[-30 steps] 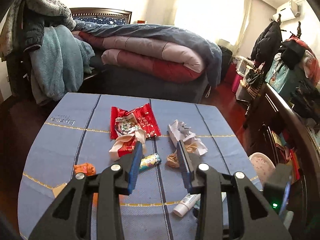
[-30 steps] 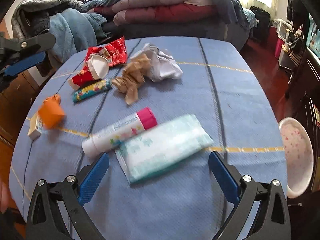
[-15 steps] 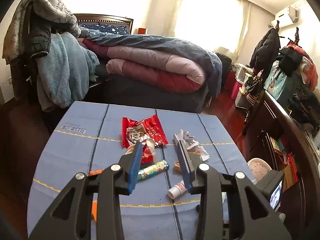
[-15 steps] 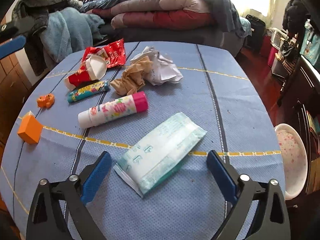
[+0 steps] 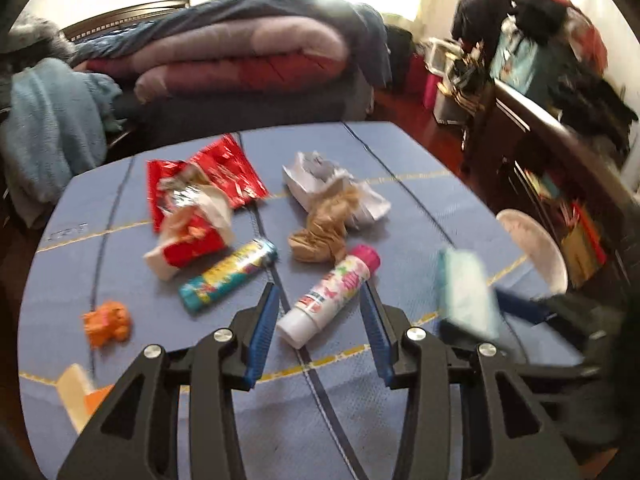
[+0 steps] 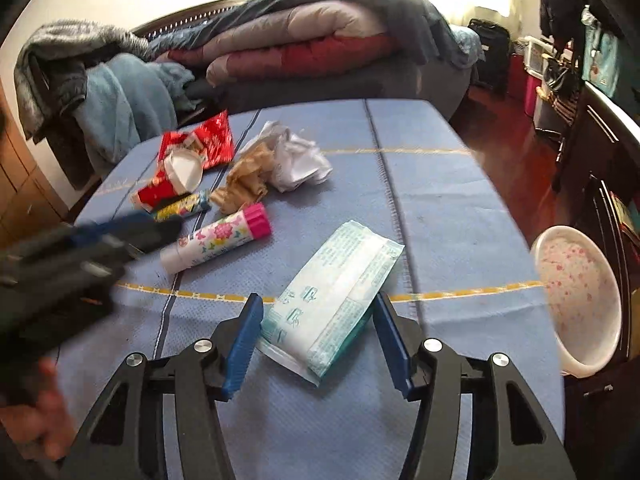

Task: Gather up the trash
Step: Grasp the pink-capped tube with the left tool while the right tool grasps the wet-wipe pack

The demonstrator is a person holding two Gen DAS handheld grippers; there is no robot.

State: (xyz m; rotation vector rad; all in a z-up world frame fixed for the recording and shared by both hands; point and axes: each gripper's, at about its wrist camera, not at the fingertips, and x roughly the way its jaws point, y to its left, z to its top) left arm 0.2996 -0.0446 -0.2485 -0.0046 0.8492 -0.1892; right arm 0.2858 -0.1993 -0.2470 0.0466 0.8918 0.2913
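Observation:
Trash lies on the blue tablecloth (image 5: 400,420): a red snack wrapper (image 5: 224,172), a crushed red paper cup (image 5: 188,240), a crumpled brown paper (image 5: 324,228), a crumpled white paper (image 5: 332,180), a small candy tube (image 5: 228,276). A white tube with a pink cap (image 5: 328,296) lies just ahead of my open left gripper (image 5: 320,316), its white end between the fingertips. My right gripper (image 6: 316,316) is open with its fingers on either side of a teal tissue pack (image 6: 336,296), which lies on the cloth.
A pink-speckled white bin (image 6: 576,296) stands past the table's right edge. An orange toy (image 5: 108,320) and an orange box (image 5: 80,396) lie at the left. A bed (image 6: 320,40) with quilts is behind the table. A dark cabinet (image 5: 560,160) is to the right.
My left gripper has come down and forward toward the pink-capped tube. My right gripper has narrowed and moved forward, so its fingers now flank the tissue pack.

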